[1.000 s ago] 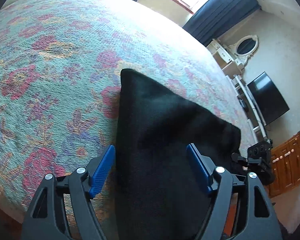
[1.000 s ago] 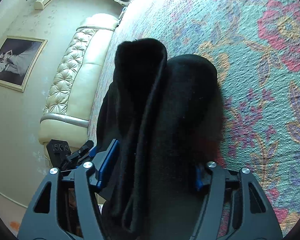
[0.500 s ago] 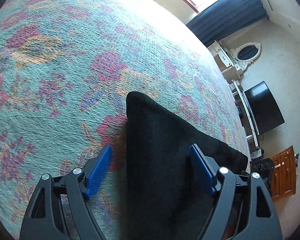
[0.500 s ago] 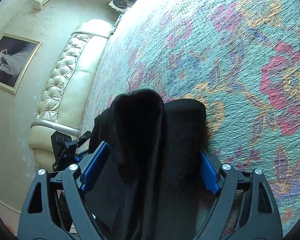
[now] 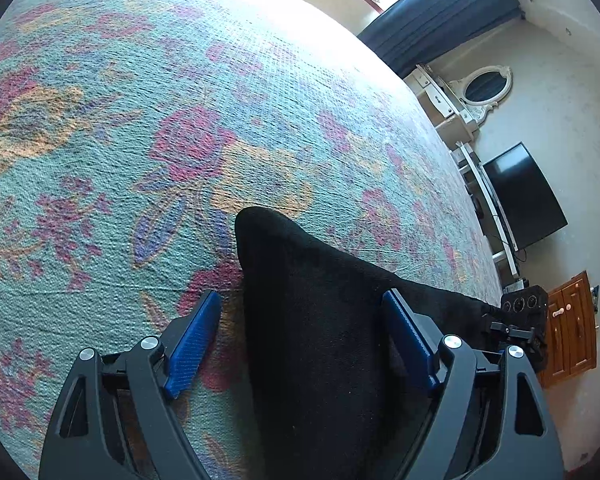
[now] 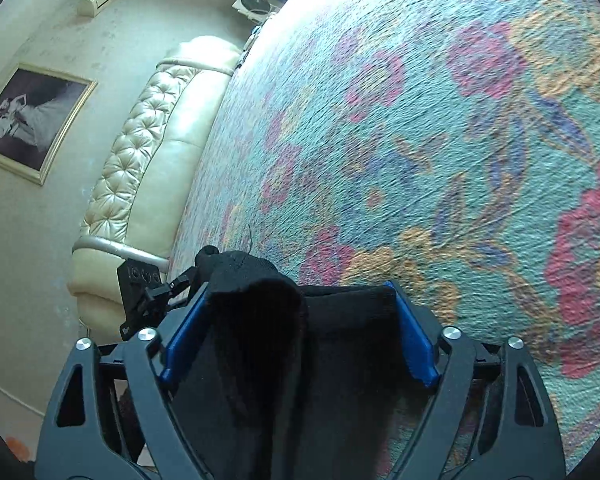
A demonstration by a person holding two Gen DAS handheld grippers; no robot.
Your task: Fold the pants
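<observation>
folded black fabric pants (image 5: 324, 344) lie on the floral teal woven bedspread (image 5: 148, 128), long axis running left gripper to right gripper | left gripper (image 5: 306, 344): blue pads apart, straddling one end, rounded corner pointing away up the bed | right gripper (image 6: 300, 336): pads apart, bunched folded layers between them
</observation>
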